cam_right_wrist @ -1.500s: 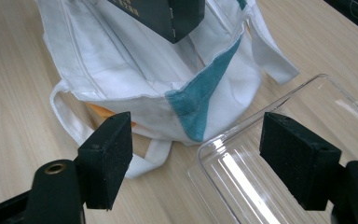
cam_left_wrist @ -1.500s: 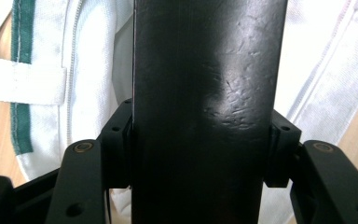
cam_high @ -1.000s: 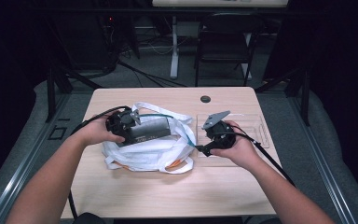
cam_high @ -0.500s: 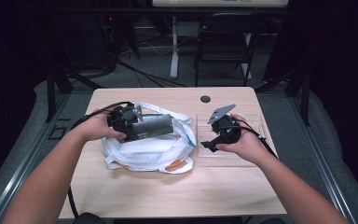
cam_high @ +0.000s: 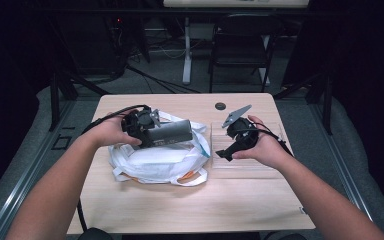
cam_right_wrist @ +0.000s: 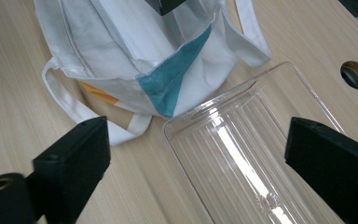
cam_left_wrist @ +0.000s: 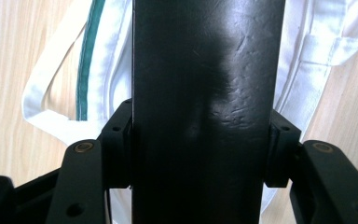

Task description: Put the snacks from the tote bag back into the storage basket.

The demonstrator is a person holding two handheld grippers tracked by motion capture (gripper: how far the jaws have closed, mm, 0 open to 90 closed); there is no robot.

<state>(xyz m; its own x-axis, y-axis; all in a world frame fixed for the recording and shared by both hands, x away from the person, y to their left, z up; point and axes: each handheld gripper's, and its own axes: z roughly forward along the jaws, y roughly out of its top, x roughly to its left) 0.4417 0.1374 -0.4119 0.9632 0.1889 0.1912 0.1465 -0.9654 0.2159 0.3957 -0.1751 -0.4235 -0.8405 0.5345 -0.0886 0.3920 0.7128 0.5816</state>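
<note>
Now the left gripper holds a dark cylinder clamped between its jaws, and the cylinder has lifted a little above the white tote bag compared with a second ago. In the left gripper view the cylinder runs straight up between the pads, bag fabric and table below it.

Over on the other side, the right gripper has just been spreading its jaws and now stands wide with nothing between them; it has drifted back over the clear plastic tray. In the right gripper view the tray lies empty just beside the bag.

That looks like the cylinder coming out of the bag, tray next, probably.
</note>
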